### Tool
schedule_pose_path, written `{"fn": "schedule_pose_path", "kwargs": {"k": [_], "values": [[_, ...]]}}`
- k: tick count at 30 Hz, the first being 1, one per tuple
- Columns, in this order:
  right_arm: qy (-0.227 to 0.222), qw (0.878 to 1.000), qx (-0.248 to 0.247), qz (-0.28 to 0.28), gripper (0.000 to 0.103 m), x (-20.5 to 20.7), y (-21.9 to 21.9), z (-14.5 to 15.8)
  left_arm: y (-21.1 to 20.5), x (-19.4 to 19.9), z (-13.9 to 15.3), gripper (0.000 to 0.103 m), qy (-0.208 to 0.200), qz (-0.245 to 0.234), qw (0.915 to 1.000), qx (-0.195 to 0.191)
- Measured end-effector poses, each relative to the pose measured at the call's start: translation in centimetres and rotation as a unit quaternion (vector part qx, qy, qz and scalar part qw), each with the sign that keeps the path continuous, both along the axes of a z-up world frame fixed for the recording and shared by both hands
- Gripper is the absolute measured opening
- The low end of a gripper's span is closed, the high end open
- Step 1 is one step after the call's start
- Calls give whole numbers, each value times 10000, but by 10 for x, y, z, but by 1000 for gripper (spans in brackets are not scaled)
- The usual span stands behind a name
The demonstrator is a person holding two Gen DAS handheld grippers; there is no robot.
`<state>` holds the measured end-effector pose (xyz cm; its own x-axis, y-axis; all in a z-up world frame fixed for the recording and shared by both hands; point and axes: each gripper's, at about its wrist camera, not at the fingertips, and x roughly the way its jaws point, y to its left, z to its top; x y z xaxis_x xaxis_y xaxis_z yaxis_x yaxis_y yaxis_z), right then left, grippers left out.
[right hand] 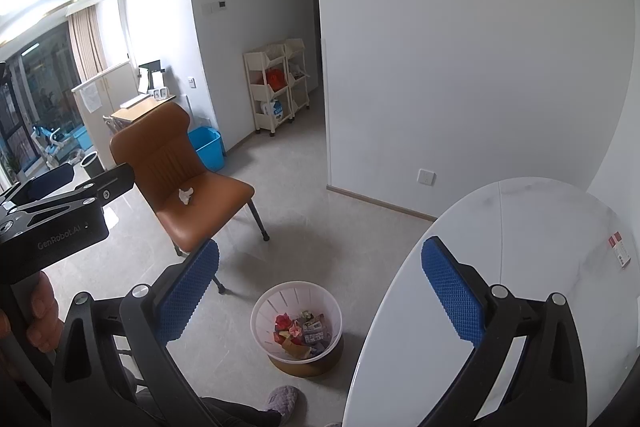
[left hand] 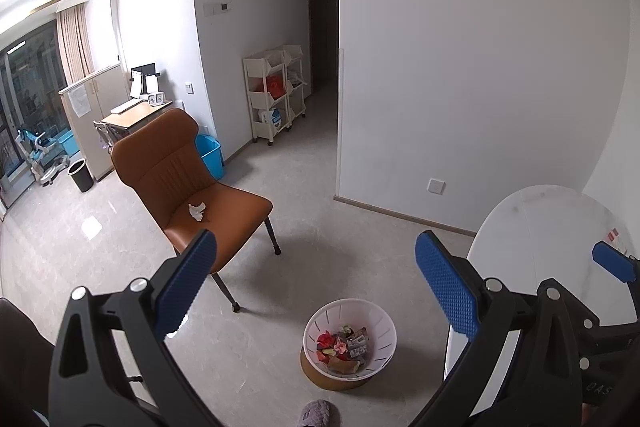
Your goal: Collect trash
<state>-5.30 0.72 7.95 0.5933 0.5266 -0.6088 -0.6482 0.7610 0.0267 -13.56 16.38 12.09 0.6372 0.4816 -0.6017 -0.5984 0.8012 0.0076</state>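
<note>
A crumpled white tissue (left hand: 197,211) lies on the seat of a brown leather chair (left hand: 188,187); it also shows in the right wrist view (right hand: 186,195). A white trash basket (left hand: 349,341) with coloured wrappers inside stands on the floor below; in the right wrist view the basket (right hand: 297,327) is beside the table. My left gripper (left hand: 316,287) is open and empty, held high above the floor. My right gripper (right hand: 320,291) is open and empty, over the table edge. The left gripper's body (right hand: 60,215) shows at the left.
A round white marble table (right hand: 520,247) is at the right with a small red-and-white card (right hand: 620,251) on it. A white wall corner (left hand: 340,127) stands ahead. A shelf trolley (left hand: 276,95), a blue bin (left hand: 210,155) and a desk are at the back. A slipper (right hand: 284,401) is near the basket.
</note>
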Motion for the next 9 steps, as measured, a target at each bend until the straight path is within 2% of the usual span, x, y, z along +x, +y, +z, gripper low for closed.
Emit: {"fn": "schedule_pose_path", "kwargs": {"k": [9], "values": [[5,10000,1,-5,101,1,0,1,4,4,0,95,51,-44,9999,-101]]}}
